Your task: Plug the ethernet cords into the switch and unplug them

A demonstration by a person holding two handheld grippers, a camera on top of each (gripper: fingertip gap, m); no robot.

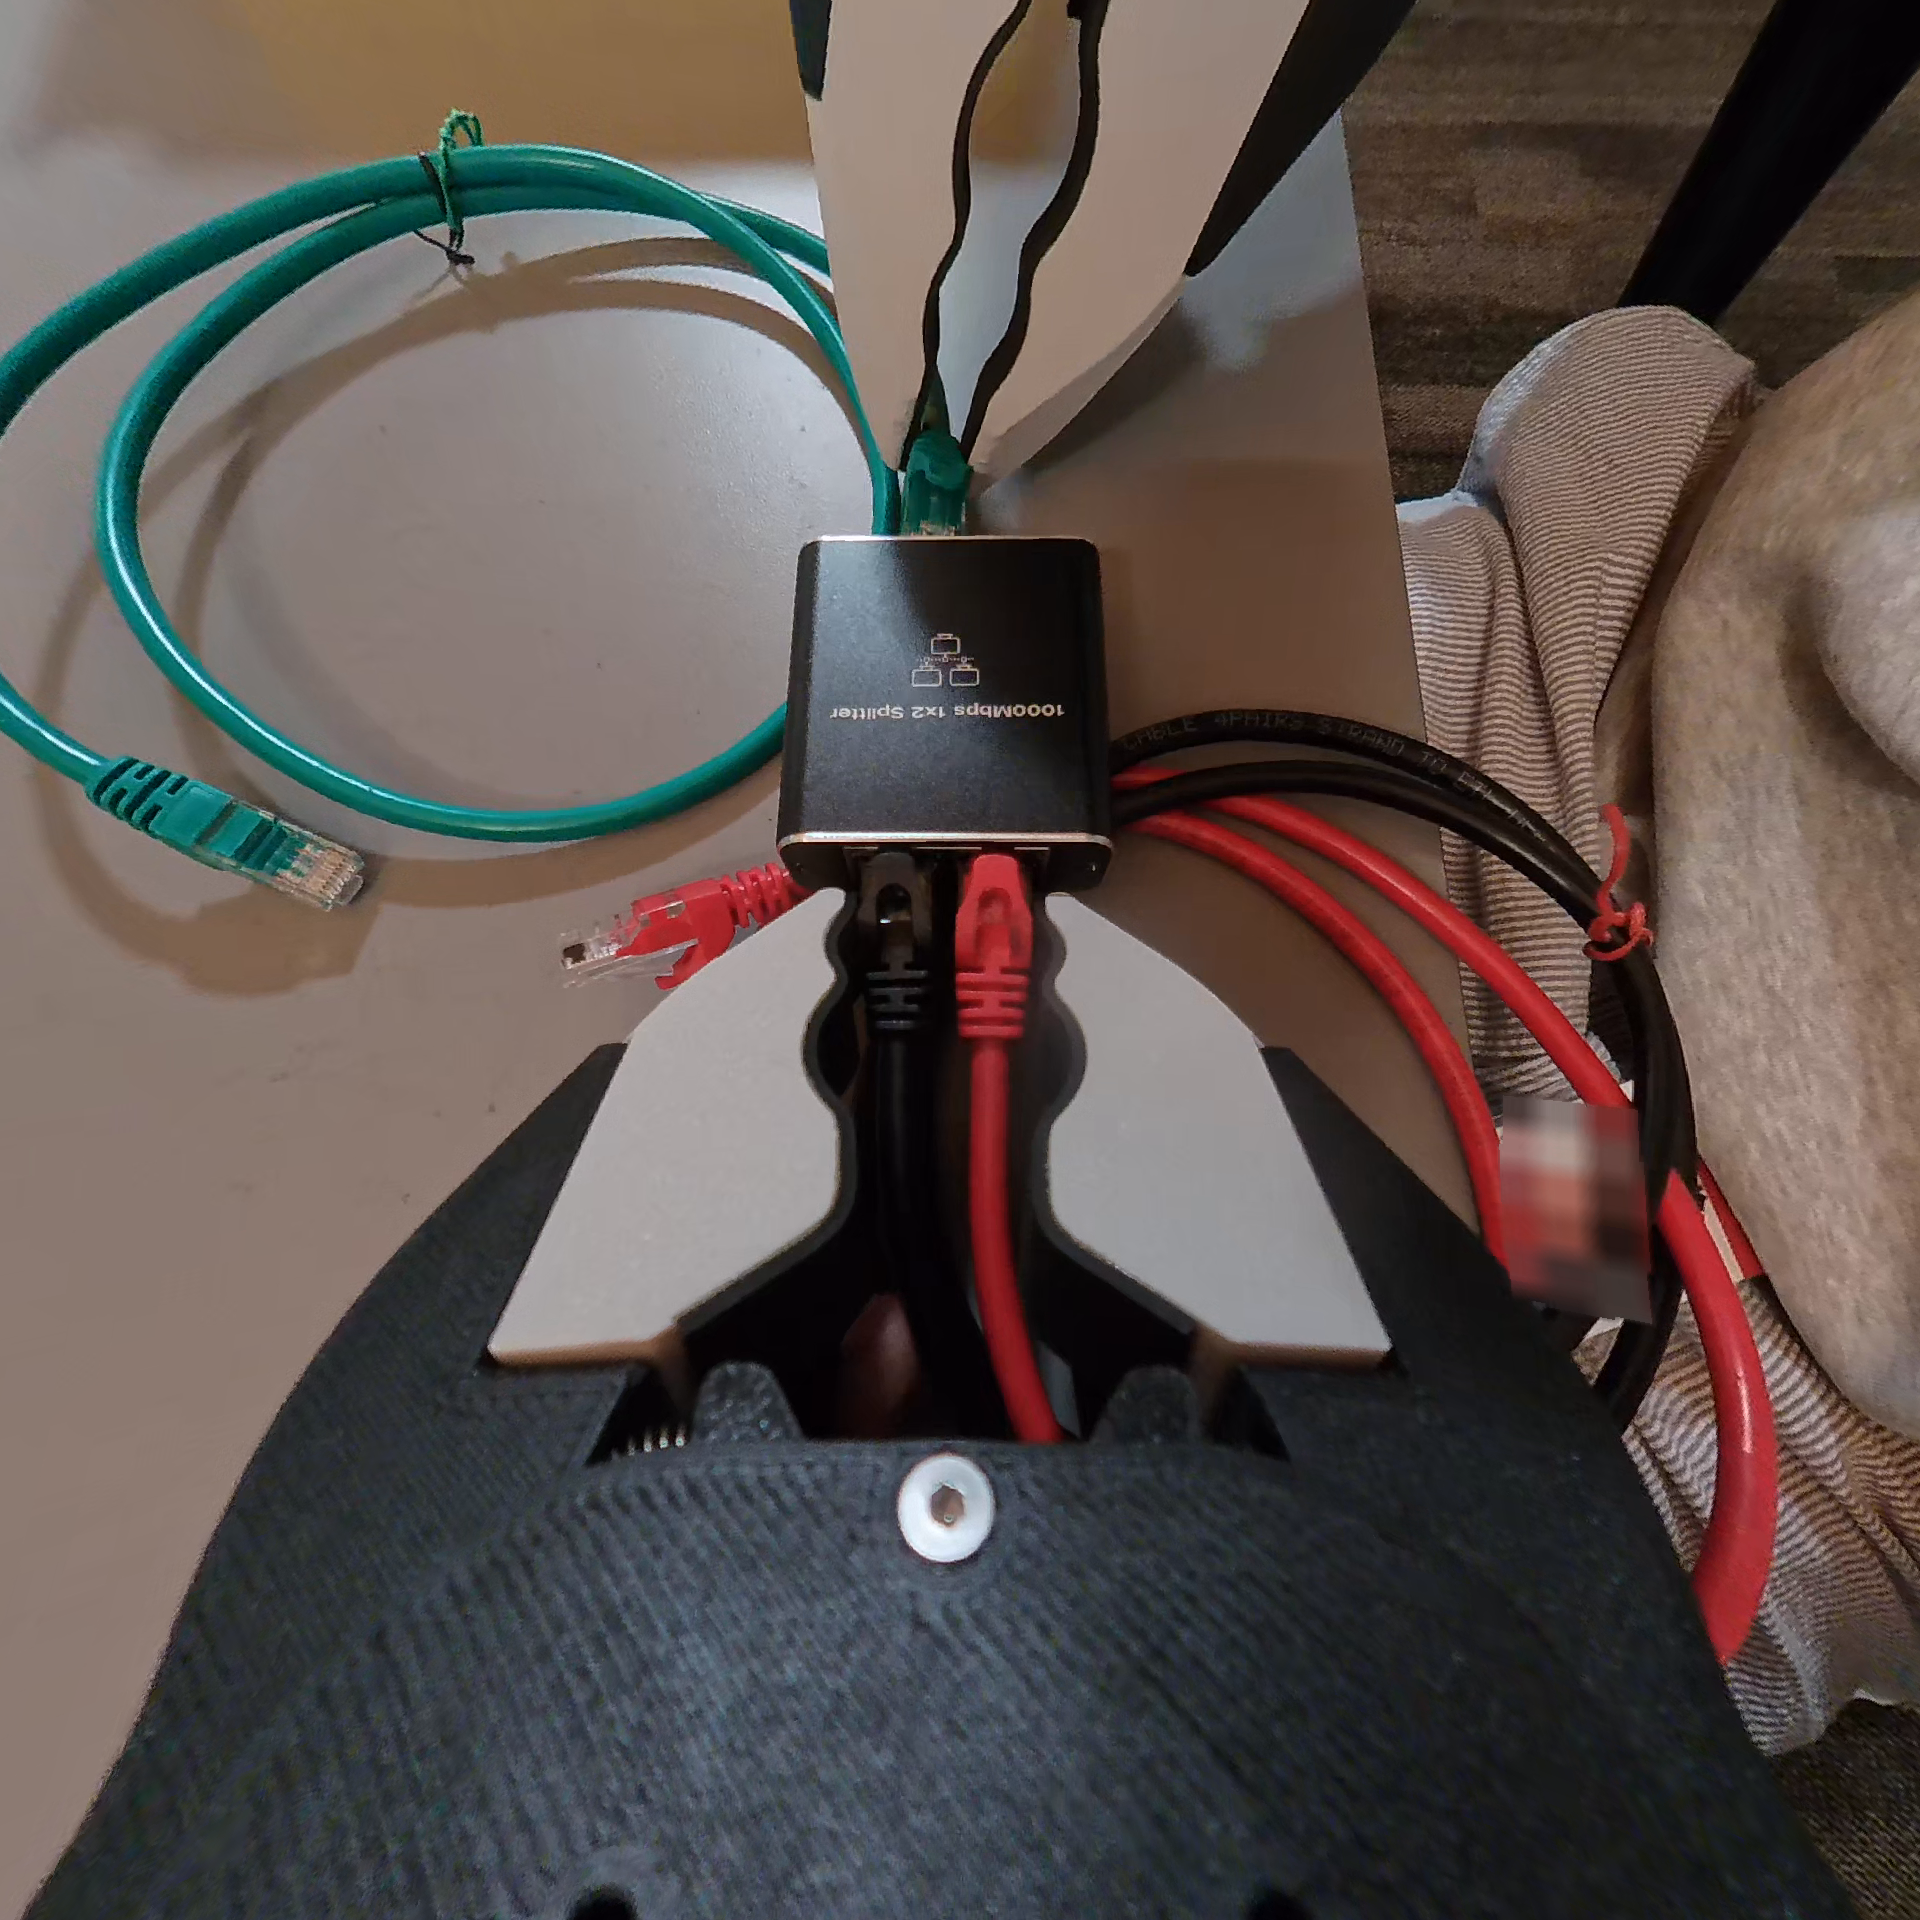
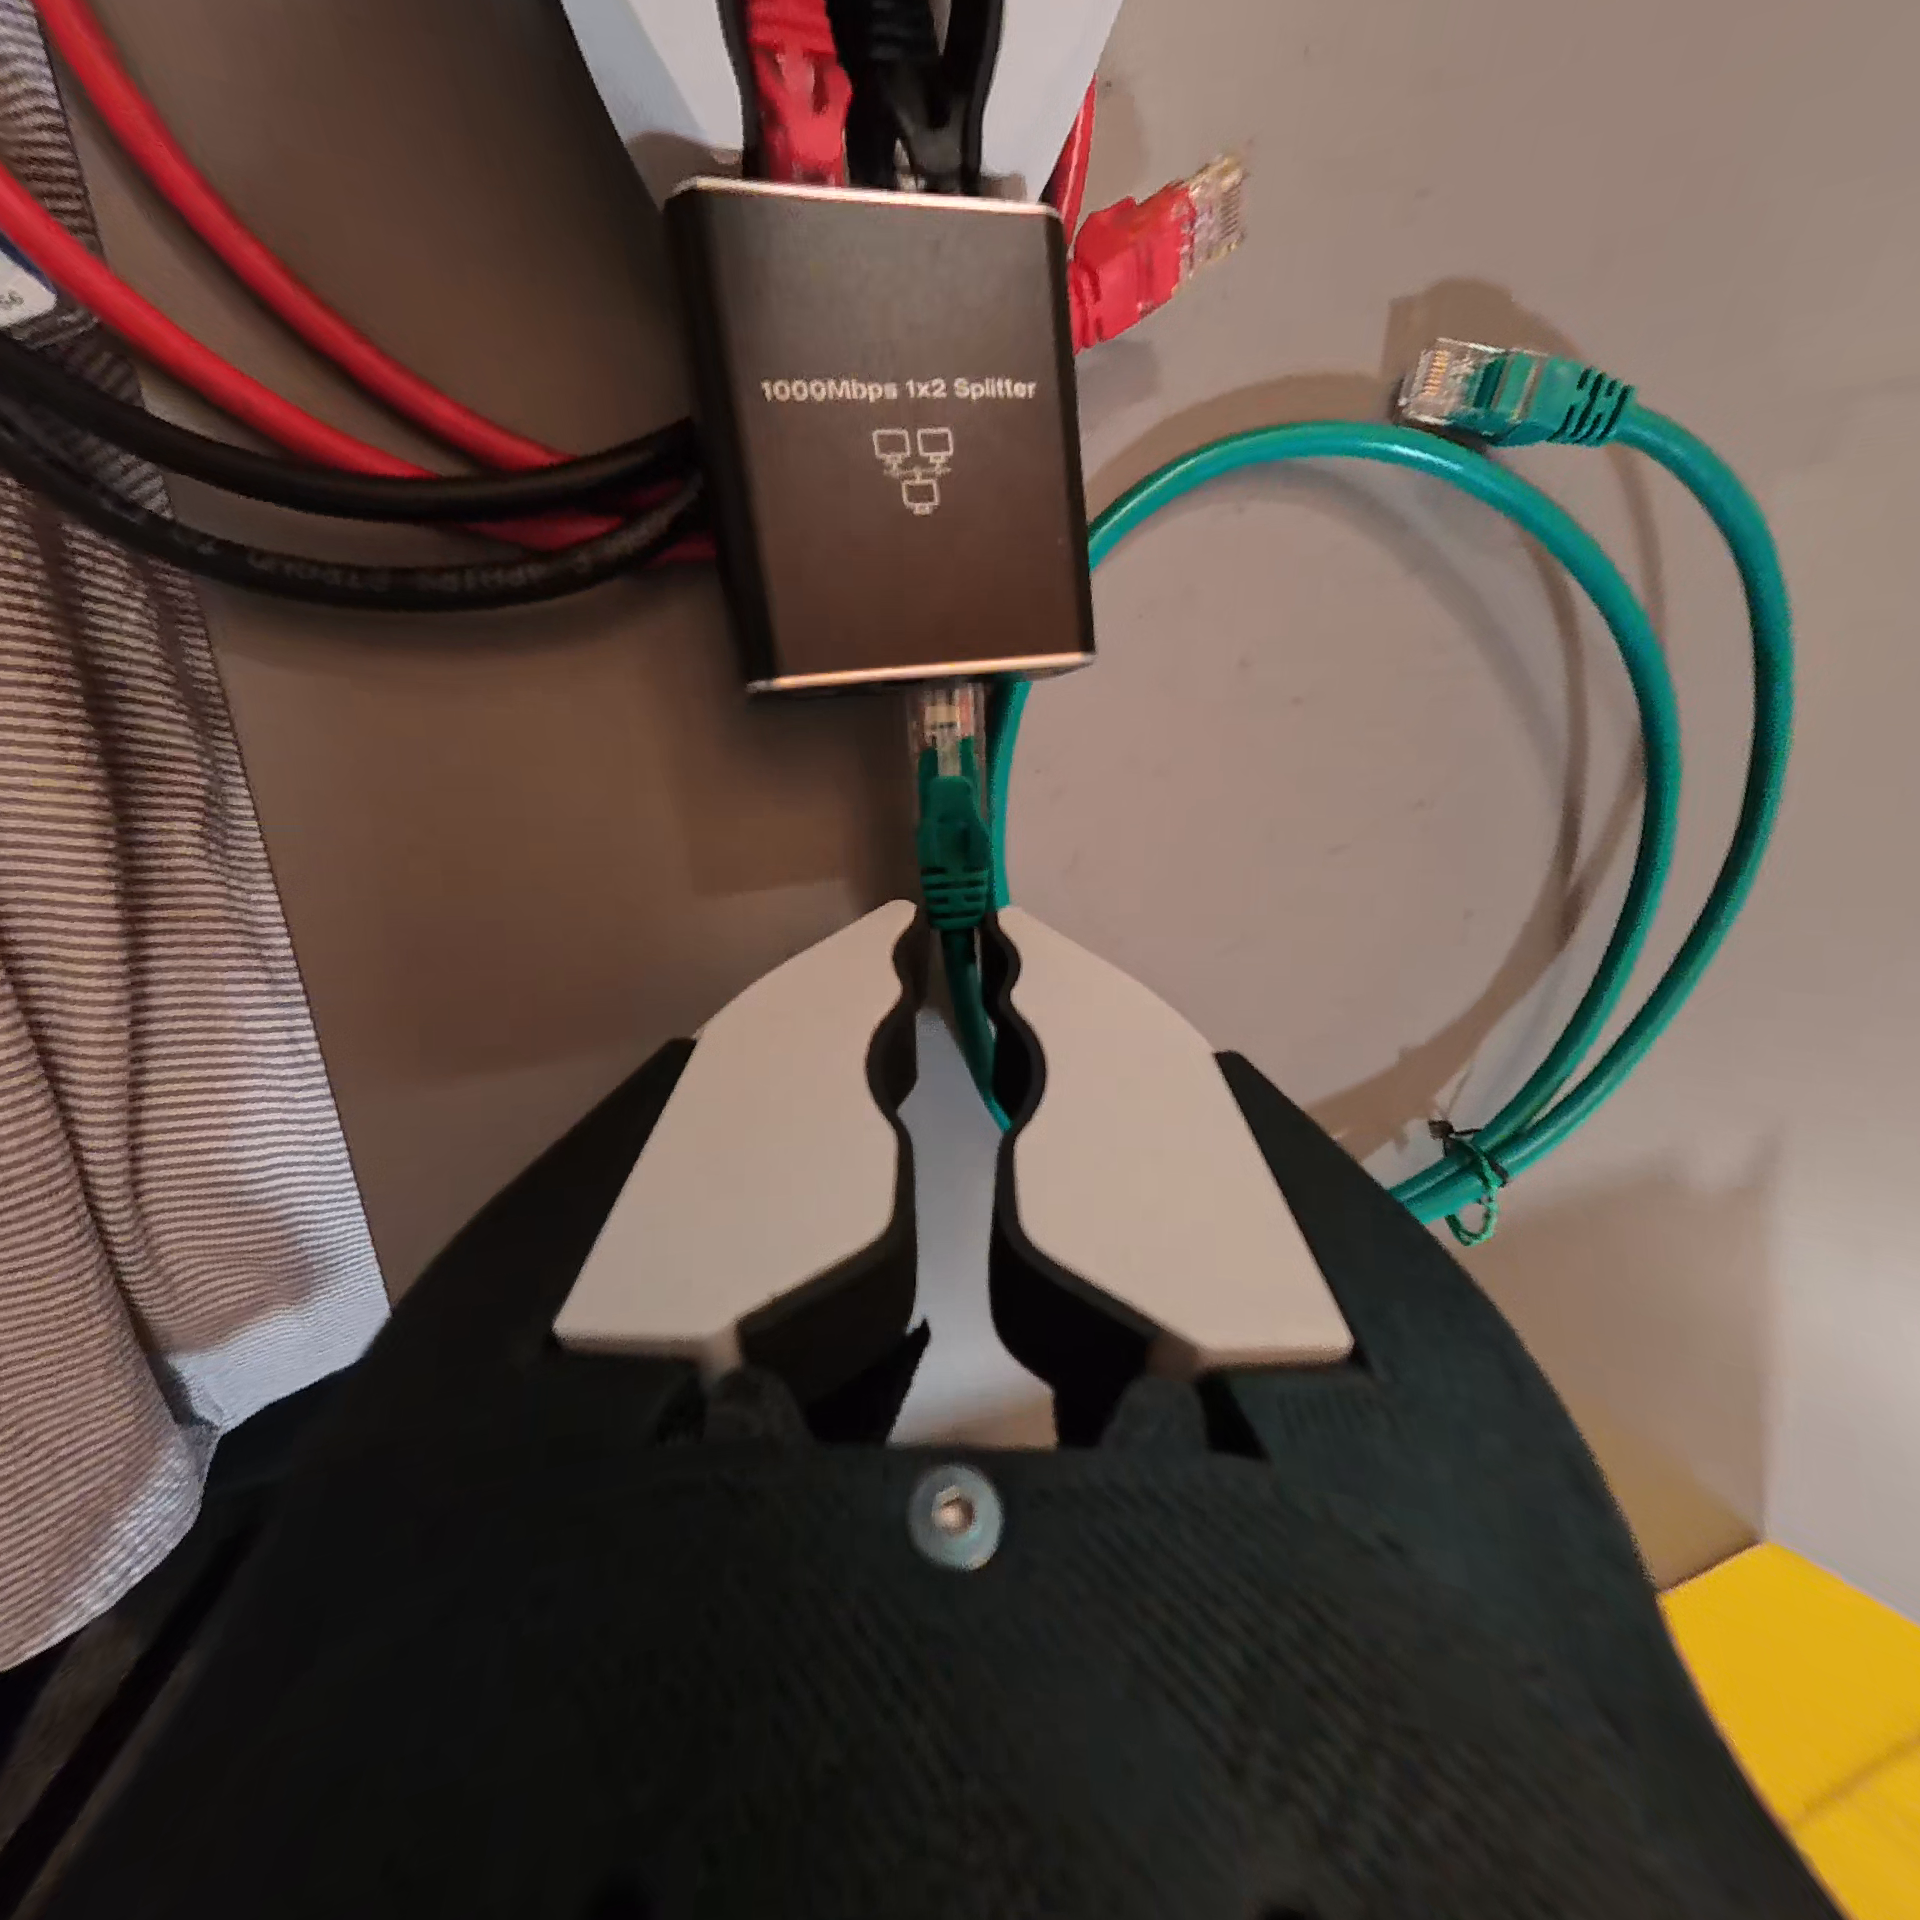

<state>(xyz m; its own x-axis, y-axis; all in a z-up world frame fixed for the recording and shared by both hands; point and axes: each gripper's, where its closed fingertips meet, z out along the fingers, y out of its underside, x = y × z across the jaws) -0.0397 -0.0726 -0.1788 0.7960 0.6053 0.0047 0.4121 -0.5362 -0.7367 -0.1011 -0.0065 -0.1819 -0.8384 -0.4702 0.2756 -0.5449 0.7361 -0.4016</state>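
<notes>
The black switch [image 1: 940,717] lies flat on the grey table [image 1: 468,520]. A black plug [image 1: 894,935] and a red plug [image 1: 992,935] sit in its two near ports. My left gripper [image 1: 945,956] is shut around both cords just behind these plugs. At the far side, my right gripper [image 2: 958,925] is shut on the green cord [image 2: 971,997] right behind its plug [image 2: 951,821]. That plug's clear tip is at the port mouth, partly showing. The right gripper also shows in the left wrist view [image 1: 940,416].
A free green plug [image 1: 270,847] and a free red plug [image 1: 644,935] lie on the table beside the switch. Cord loops spread to both sides. A person's striped and beige clothing [image 1: 1558,644] lies past the table edge. A yellow object [image 2: 1808,1714] is near the right gripper.
</notes>
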